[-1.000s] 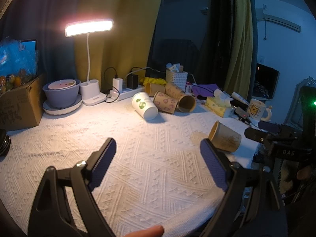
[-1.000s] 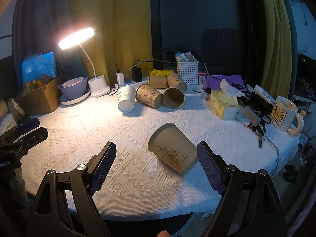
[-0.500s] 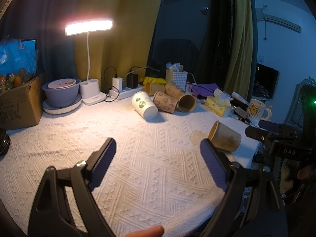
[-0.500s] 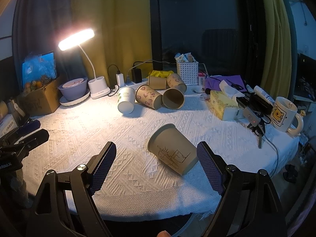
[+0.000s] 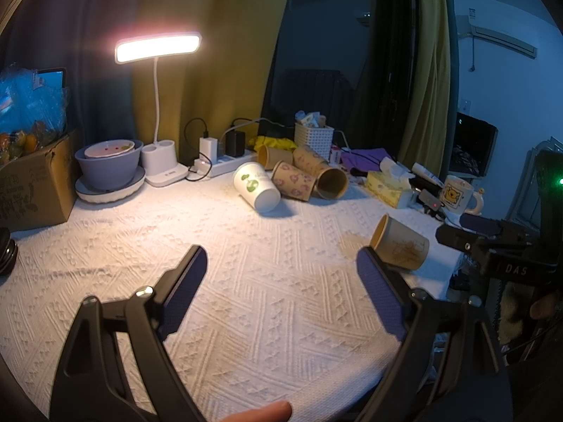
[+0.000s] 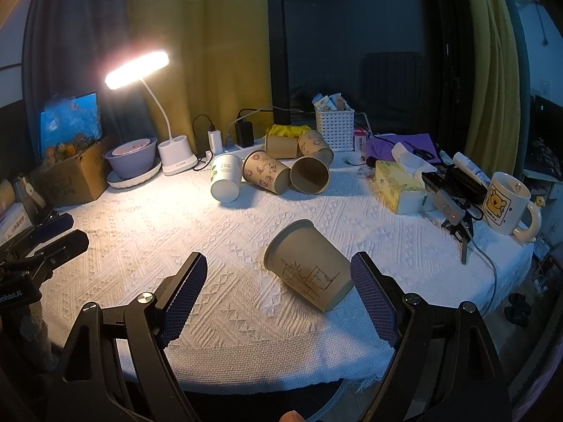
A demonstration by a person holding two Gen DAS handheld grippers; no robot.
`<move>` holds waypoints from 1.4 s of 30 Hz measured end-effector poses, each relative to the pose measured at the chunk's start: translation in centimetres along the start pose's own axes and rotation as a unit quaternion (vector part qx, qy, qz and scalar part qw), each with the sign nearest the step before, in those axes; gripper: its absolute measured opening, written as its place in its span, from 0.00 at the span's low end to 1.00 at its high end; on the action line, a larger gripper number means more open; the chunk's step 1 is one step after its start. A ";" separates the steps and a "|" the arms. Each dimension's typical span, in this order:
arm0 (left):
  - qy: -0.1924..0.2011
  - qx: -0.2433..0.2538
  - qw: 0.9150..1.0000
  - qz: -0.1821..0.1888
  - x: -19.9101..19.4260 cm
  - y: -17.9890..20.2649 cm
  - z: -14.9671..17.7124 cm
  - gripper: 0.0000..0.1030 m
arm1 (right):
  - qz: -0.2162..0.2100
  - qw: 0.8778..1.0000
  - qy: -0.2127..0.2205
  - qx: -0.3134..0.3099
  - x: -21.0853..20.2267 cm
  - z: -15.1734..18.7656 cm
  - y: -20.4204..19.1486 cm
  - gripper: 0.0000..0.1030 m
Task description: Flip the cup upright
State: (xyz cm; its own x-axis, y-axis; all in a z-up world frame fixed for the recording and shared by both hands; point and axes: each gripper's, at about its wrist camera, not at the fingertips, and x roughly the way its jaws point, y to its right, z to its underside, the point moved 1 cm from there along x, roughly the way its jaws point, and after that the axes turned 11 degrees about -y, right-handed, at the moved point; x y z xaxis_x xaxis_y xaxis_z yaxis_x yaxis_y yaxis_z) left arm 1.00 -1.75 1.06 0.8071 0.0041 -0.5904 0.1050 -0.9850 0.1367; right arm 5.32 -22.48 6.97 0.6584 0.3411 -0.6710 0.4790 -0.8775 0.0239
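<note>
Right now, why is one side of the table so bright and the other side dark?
In both views the desk lamp glares at the left, washing out the cloth beneath; in the right wrist view, the lying cup and mug sit dimmer, away from it.

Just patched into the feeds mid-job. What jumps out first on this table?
The lit desk lamp at the back left glares over the white tablecloth. A brown paper cup lies on its side alone near the front edge, just ahead of the open right gripper. Behind it, a cluster of tipped cups lies by the power strip; the left gripper is open and holds nothing.
</note>
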 end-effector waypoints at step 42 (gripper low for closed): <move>-0.156 0.623 0.759 0.105 16.2 20.4 -4.1 0.85 | 0.001 0.990 -0.022 0.138 5.1 2.6 14.5 0.84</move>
State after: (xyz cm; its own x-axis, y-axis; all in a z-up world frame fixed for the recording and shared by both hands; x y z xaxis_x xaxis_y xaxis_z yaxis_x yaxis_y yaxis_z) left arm 18.57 -21.06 -2.47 0.5322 -0.0250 -0.8463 -0.7952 -0.3580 -0.4895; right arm 14.09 -34.30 1.90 0.6297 0.3299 -0.7033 0.2971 -0.9388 -0.1743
